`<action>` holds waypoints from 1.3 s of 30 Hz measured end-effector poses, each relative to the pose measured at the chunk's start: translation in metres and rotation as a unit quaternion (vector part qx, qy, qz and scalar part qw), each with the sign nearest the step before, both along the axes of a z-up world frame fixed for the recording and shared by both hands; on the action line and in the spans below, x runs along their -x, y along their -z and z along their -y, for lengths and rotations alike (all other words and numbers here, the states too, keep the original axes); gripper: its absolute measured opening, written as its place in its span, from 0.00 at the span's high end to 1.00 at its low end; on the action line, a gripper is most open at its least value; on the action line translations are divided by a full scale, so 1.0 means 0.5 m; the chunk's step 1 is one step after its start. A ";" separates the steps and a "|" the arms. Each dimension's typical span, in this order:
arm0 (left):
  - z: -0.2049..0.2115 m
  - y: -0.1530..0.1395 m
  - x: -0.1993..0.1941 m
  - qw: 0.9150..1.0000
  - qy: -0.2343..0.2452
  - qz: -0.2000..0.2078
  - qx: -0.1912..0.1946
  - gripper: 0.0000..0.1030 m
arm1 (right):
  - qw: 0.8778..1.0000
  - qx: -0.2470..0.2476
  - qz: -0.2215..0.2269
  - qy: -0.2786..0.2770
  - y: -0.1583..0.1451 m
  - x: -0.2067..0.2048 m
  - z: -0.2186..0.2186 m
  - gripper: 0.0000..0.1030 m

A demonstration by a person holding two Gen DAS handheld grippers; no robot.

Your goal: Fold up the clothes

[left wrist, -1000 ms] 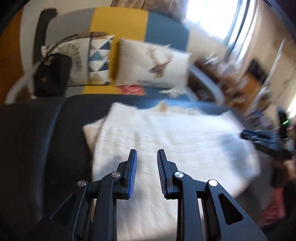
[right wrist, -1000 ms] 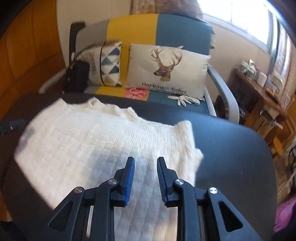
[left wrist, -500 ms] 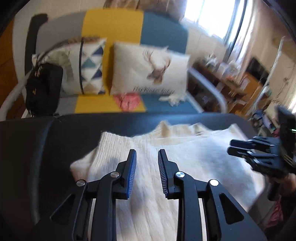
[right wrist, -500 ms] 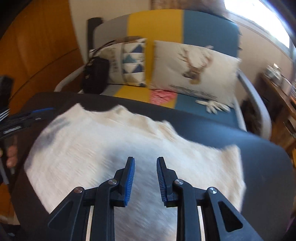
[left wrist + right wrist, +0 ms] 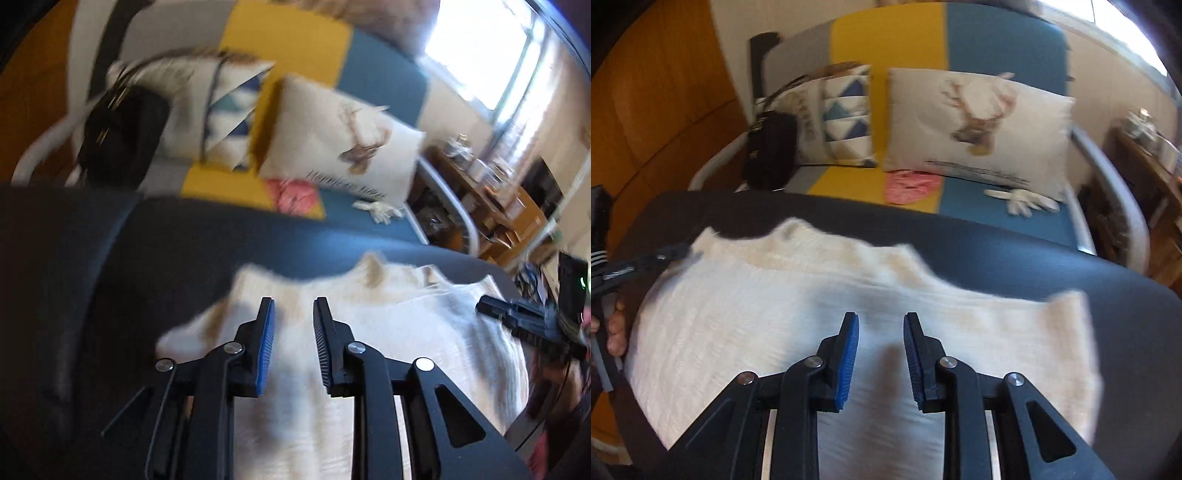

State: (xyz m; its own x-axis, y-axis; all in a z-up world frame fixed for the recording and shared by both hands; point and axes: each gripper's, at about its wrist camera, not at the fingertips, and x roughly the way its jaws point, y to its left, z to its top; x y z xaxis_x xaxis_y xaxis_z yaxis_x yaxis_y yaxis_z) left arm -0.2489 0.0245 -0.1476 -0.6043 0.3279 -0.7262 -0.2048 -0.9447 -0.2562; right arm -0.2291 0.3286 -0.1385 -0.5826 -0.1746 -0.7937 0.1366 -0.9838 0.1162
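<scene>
Now the left hand-held gripper (image 5: 291, 310) hovers low over the left part of the sweater (image 5: 388, 350), its jaws spread with nothing between them, and the view along it is tilted and blurred. In the right wrist view it shows at the left edge as a dark bar (image 5: 639, 264) reaching onto the knit, with fingers (image 5: 617, 328) of the person's hand curled under it. The right hand-held gripper (image 5: 881, 325) hangs above the middle of the sweater (image 5: 812, 317), jaws likewise apart and empty; in the left view it appears at the far right (image 5: 517, 317) over the garment's right edge. Compared with half a second ago, the left view has rolled and swung so the sofa (image 5: 288, 51) leans, and the right view has drawn nearer the cloth, with more of the garment's right end in sight. The sweater lies spread flat on the dark worktop (image 5: 1071, 266), neckline toward the sofa; it is a cream, fuzzy ribbed knit, roughly rectangular with a scooped collar. The worktop is smooth and matte with a rounded far edge. Behind it, left to right on the sofa, sit a black bag (image 5: 772, 147), a triangle-patterned cushion (image 5: 846, 114), a pink cloth (image 5: 910, 186), a deer cushion (image 5: 979, 122) and a white glove (image 5: 1023, 199).
</scene>
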 end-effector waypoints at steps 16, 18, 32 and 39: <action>-0.016 -0.007 -0.140 0.999 0.035 -0.010 0.039 0.69 | 0.999 0.008 0.050 0.015 0.018 -0.196 -0.108 0.79; -0.028 -0.023 -0.188 0.997 0.048 -0.029 0.053 0.68 | 0.999 0.020 0.040 0.021 0.004 -0.238 -0.115 0.79; -0.012 0.000 -0.324 0.994 0.059 -0.025 0.092 0.66 | 0.997 0.039 0.047 0.041 0.004 -0.414 -0.081 0.79; 0.035 0.041 -0.350 0.989 0.039 -0.002 0.145 0.65 | 0.997 -0.040 0.061 -0.026 0.044 -0.434 0.084 0.78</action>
